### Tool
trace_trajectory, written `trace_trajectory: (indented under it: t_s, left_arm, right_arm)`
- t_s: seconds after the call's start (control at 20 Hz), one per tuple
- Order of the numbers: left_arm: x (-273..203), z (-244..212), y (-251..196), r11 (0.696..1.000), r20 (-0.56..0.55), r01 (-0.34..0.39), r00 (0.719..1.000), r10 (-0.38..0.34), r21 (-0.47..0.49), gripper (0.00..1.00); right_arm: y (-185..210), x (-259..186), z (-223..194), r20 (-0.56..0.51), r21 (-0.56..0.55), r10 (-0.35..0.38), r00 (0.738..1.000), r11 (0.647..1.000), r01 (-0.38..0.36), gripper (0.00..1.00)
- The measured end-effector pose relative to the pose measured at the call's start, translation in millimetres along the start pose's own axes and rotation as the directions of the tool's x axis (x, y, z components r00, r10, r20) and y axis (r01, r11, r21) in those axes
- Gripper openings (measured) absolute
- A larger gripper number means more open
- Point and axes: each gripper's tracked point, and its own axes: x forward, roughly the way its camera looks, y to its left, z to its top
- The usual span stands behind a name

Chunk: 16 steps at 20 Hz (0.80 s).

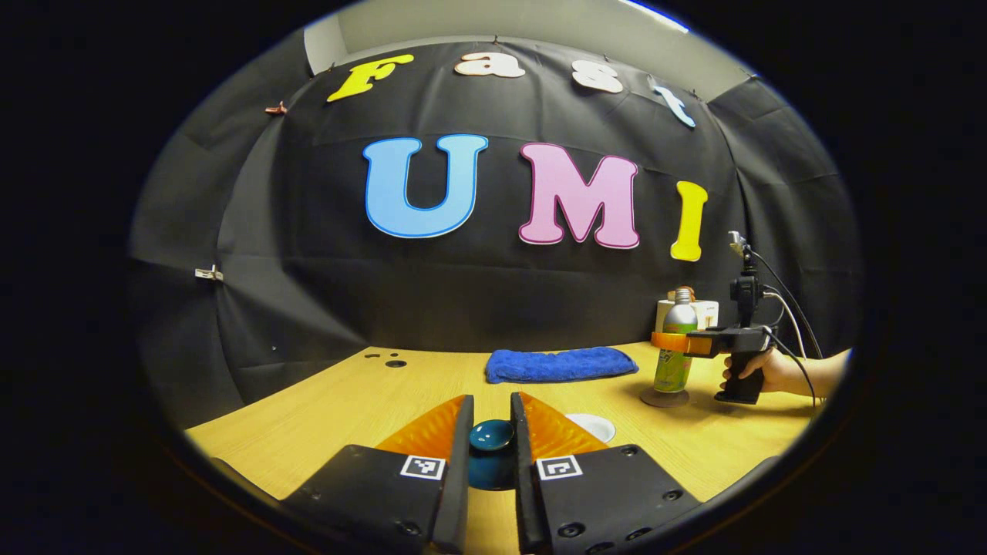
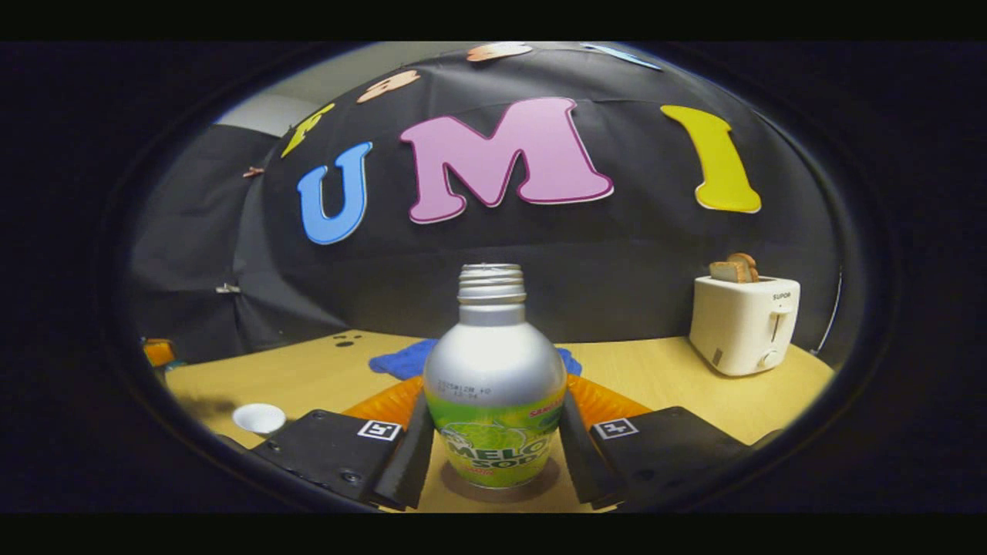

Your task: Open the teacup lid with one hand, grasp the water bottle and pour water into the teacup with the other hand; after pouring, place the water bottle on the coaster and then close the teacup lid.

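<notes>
A dark teal teacup (image 1: 491, 472) stands on the wooden table close in front of my left gripper (image 1: 491, 432). The round knob of its lid (image 1: 491, 434) lies between the fingers, which press on both sides of it. The lid rests on or just over the cup; I cannot tell which. A silver and green water bottle (image 2: 493, 385) without a cap stands upright on a round brown coaster (image 2: 501, 491). My right gripper (image 2: 493, 432) is shut on the bottle's lower body. In the left gripper view, the bottle (image 1: 673, 362), coaster (image 1: 665, 398) and right gripper (image 1: 678, 341) stand at the right.
A folded blue cloth (image 1: 559, 364) lies toward the back of the table (image 1: 347, 401). A small white dish (image 1: 592, 425) sits just right of the teacup. A white toaster (image 2: 744, 324) with bread stands at the back right. A hand (image 1: 775, 371) holds the right gripper.
</notes>
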Motion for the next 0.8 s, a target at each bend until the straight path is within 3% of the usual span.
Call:
trace_trajectory:
  t_s: [0.35, 0.4, 0.45, 0.8]
  left_arm:
    - [6, -12, 3, 1.0, -0.017, -0.008, 1.0, 0.008, -0.015, 0.29]
    - [5, -14, 3, 1.0, -0.019, -0.009, 1.0, 0.009, -0.016, 0.29]
    - [6, -15, 3, 1.0, -0.02, -0.009, 1.0, 0.009, -0.02, 0.29]
    - [4, -17, 5, 1.0, -0.021, -0.014, 1.0, 0.013, -0.022, 0.26]
  right_arm:
    - [1, 6, -13, -0.004, -0.029, 0.007, 1.0, 1.0, -0.007, 0.76]
    - [4, 7, -12, 0.005, -0.034, 0.011, 1.0, 0.999, -0.011, 0.72]
    - [3, 6, -13, 0.003, -0.039, 0.01, 1.0, 0.999, -0.01, 0.77]
    - [4, 5, -14, 0.002, -0.046, 0.006, 1.0, 0.999, -0.006, 0.81]
